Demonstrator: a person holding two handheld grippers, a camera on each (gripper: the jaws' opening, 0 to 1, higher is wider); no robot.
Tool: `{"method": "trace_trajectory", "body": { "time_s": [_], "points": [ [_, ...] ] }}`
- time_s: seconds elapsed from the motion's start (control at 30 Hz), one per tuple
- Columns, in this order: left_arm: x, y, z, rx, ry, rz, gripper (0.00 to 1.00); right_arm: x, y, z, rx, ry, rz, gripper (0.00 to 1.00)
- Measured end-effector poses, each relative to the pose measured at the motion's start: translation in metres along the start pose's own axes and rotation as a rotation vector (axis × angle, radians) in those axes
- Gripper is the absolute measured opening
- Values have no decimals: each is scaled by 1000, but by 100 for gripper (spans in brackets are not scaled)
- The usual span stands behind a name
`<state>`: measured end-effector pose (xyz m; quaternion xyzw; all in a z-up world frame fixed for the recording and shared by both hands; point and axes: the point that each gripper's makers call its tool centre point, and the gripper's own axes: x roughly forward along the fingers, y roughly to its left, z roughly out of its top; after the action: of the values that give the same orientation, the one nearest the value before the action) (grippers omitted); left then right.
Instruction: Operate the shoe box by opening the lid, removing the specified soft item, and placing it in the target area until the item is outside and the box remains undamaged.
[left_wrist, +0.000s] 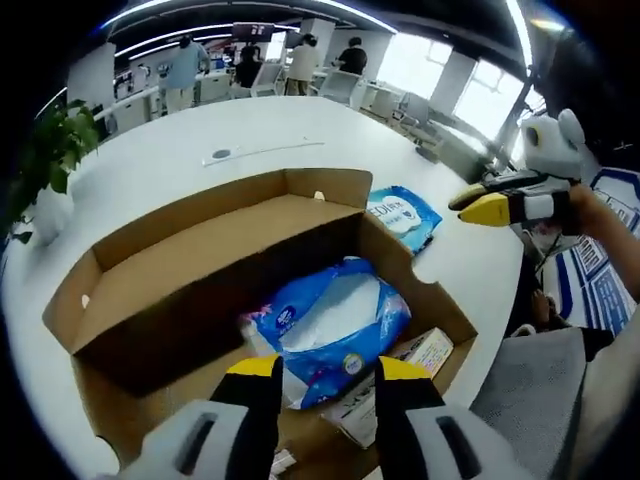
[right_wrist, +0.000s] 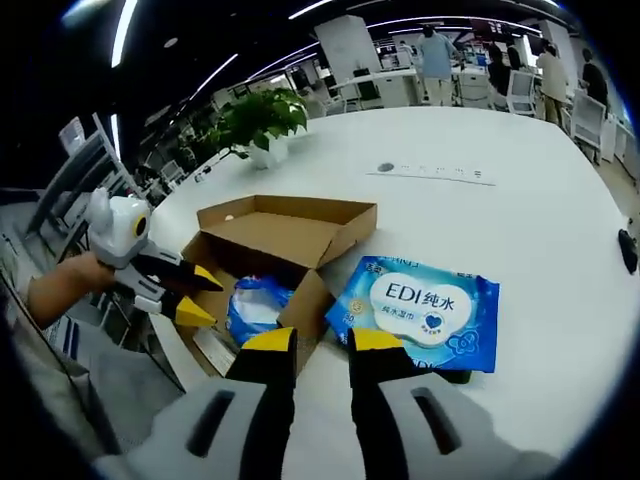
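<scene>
White table (right_wrist: 520, 200), open shoe box (left_wrist: 180, 290), blue soft pack (left_wrist: 335, 325) lying diagonally inside

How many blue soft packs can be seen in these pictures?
2. One blue pack lies inside the open shoe box. The other, a wipes pack, lies on the white table beside the box. Others may be hidden underneath.

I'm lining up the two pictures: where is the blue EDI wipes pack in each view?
Left gripper view: the EDI wipes pack lies on the white table, right of centre, just past the open shoe box.
Right gripper view: it sits low, right of centre, ahead of the right gripper, right of the box.
Shared landmark: the open shoe box.
</scene>
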<state>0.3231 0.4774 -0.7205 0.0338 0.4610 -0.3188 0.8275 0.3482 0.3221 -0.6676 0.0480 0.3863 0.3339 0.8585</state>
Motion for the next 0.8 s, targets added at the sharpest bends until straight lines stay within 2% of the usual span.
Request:
{"method": "trace_trajectory", "body": {
  "time_s": [0.17,0.23,0.3,0.4,0.5,0.63,0.8],
  "points": [
    [4,7,0,-14,1,24,34,10,13,2,-21,8,30,18],
    [3,3,7,30,-33,14,31,14,19,4,-36,14,47,18],
    [1,-3,9,56,-31,-9,31,19,26,7,-59,12,66,18],
    [1,-11,17,138,-52,-56,30,28,32,12,-90,14,87,17],
    [3,-19,22,263,-44,-103,29,36,38,17,-140,12,112,16],
    [10,-23,17,422,16,-154,27,47,45,17,-213,33,148,15],
    [22,-24,15,537,51,-194,27,58,50,15,-295,66,162,14]
  ]
}}
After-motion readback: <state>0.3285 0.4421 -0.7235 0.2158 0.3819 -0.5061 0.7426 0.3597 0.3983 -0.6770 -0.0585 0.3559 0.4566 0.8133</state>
